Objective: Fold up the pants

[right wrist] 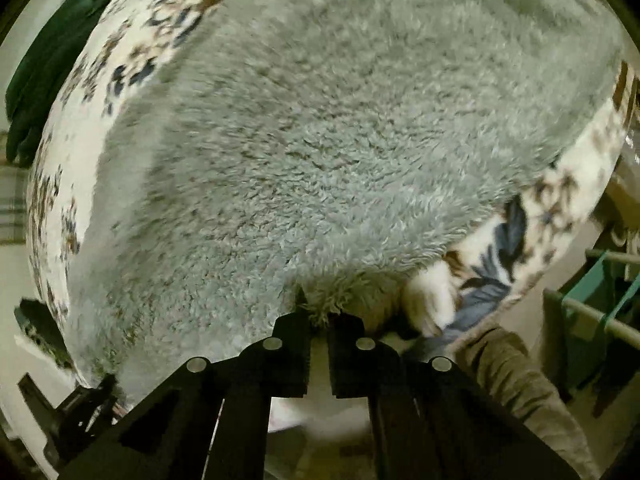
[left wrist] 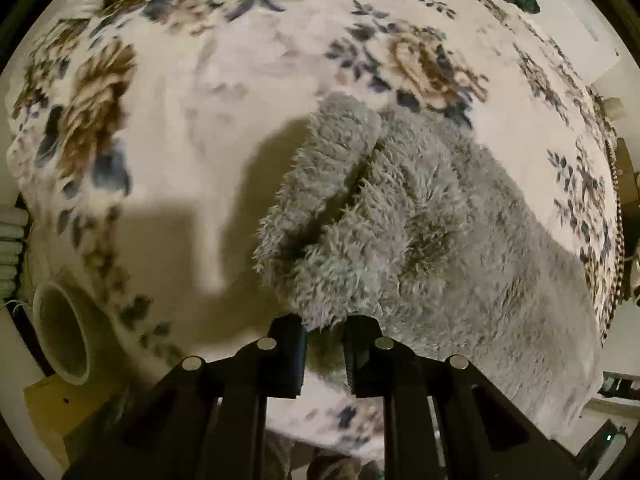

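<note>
The fuzzy grey pants (left wrist: 400,220) lie on a floral blanket (left wrist: 180,100), both the left gripper (left wrist: 325,328) and the right gripper (right wrist: 319,322) pinched onto their near edge.

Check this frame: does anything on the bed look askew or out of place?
Only the grey fleece pants: one end is bunched and creased on the floral blanket. Both the left gripper and the right gripper pinch its near edge.
</note>
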